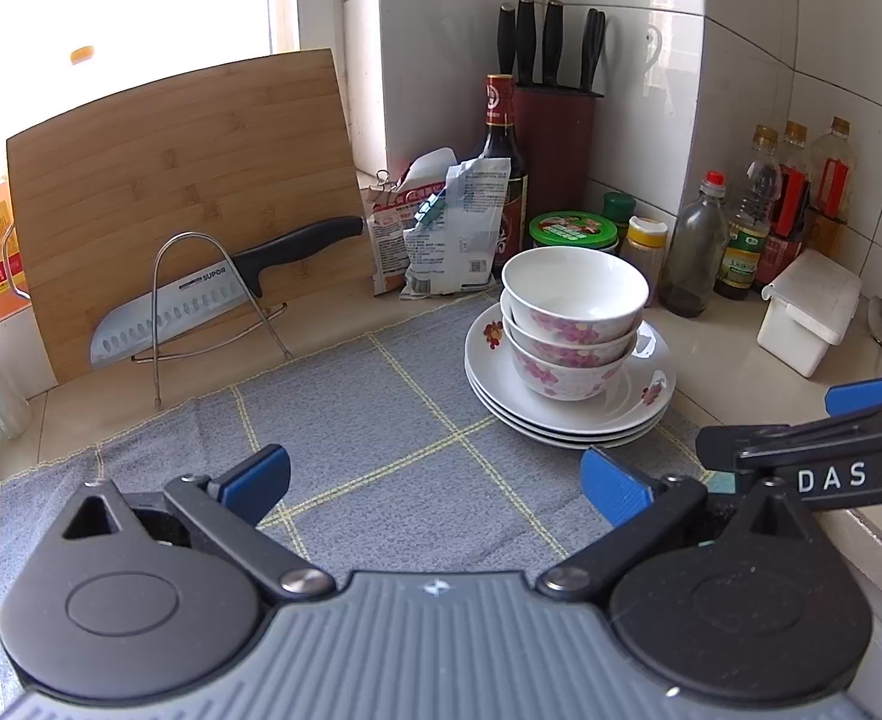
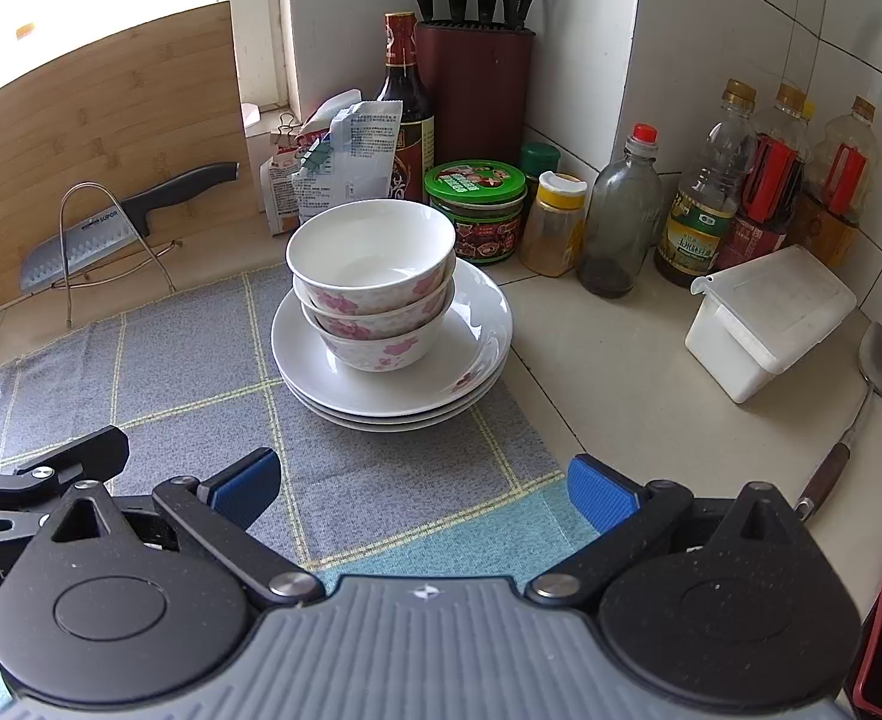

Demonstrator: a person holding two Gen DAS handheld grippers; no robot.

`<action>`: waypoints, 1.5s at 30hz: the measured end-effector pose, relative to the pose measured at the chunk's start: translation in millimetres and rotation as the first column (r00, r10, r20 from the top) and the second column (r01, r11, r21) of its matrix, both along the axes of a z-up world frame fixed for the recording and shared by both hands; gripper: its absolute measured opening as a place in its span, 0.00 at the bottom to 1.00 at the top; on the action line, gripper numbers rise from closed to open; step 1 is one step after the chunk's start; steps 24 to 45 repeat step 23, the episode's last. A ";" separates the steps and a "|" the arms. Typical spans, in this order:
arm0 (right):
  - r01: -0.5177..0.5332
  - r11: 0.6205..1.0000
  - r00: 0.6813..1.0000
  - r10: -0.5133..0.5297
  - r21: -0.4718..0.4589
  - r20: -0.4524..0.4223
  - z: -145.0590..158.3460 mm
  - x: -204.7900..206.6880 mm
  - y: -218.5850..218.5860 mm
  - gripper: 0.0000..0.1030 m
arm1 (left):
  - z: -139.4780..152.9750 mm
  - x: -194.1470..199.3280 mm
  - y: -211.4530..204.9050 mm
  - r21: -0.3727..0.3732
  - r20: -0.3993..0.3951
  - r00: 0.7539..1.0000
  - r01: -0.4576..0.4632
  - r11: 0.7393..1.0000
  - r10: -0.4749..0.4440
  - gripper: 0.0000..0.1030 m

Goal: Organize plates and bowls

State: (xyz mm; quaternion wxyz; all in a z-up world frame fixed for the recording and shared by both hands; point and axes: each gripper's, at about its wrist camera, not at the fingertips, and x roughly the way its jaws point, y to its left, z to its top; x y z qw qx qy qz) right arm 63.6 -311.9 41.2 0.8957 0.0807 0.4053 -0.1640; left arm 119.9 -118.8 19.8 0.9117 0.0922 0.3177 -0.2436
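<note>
Three bowls [image 2: 375,294] sit nested on stacked plates [image 2: 393,384] on the cloth [image 1: 351,432], so with both grippers [image 1: 435,483] [image 2: 420,489] empty and spread, we judge stacking finished or about to be undone.

Open cloth [image 2: 201,360] is lying between my spread fingers [image 2: 597,489] and the bowls [image 2: 375,282] stacked on the plates [image 2: 477,348]. Jars [image 2: 477,210] and bottles [image 2: 621,216] are crowding just behind them; a white box [image 2: 765,324] and spatula [image 2: 873,384] are blocking the right.
</note>
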 end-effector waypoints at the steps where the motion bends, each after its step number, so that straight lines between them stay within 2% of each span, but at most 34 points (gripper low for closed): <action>1: 0.000 1.000 1.000 0.000 0.000 0.000 0.0 0.1 0.1 1.00 | 0.0 0.0 -0.1 0.000 0.000 1.000 0.000 1.000 0.000 0.99; 45: -0.001 1.000 1.000 0.001 -0.001 -0.007 -1.5 3.3 -1.0 1.00 | -1.3 3.1 0.5 0.004 -0.004 1.000 0.003 1.000 -0.003 0.99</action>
